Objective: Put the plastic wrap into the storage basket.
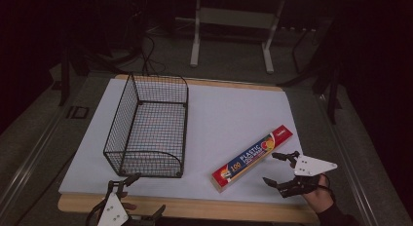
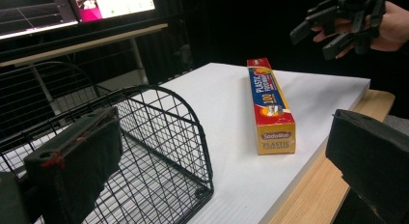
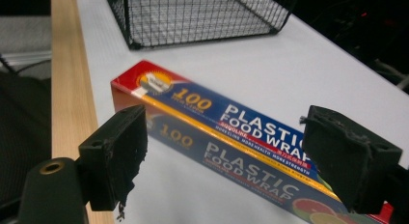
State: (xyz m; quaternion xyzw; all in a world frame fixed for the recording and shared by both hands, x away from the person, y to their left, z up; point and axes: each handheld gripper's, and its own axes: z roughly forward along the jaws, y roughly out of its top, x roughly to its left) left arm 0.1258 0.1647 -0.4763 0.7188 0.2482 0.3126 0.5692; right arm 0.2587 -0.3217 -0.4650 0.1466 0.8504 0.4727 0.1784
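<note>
A long red, blue and yellow plastic food wrap box lies flat on the white board, slanting from front centre to right. An empty black wire basket stands at the left of the board. My right gripper is open just right of the box, its jaws spread on either side of the box's middle without touching it. My left gripper is open at the front edge, just in front of the basket's near corner. My right gripper is also seen far off in the left gripper view.
The white board rests on a wooden table whose edge runs along the front. Beyond the table stand a white-legged desk frame and cables on the floor. Lit monitors show in the left gripper view.
</note>
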